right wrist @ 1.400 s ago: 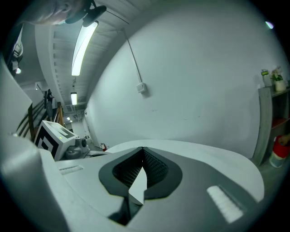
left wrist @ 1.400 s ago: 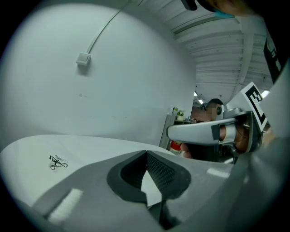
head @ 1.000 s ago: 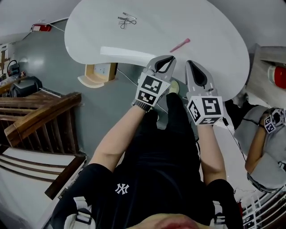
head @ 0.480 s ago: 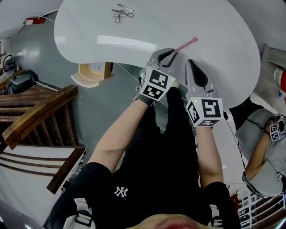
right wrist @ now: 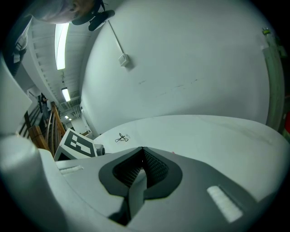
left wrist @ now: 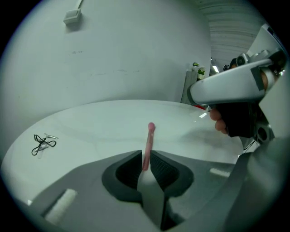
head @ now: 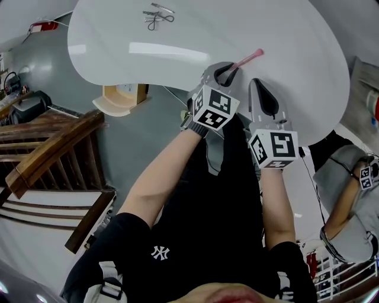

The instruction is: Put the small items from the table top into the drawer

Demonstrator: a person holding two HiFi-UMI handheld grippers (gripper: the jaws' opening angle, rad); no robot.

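Pinching the near end of the pink stick (head: 246, 58), the left hand-held gripper (head: 224, 72) has its jaws drawn in to a narrow slot with the stick (left wrist: 148, 145) held between the ribbed pads. The rest of the stick runs straight ahead of the tips over the white table (head: 284, 35). Just to its right, the right hand-held gripper (head: 258, 86) is pressed together with nothing between its jaws (right wrist: 141, 156).

Far ahead and to the left of both tips lies a small black wire piece (head: 159, 18) with some bits of metal beside it, untouched.

The step in hand looks like the pickup of the first small item. Next, the stick should be lifted clear without slipping and carried to the drawer. No view shows a drawer for certain; a wooden compartment (head: 127, 97) below the table's edge, left of the left hand-held gripper, may be it.
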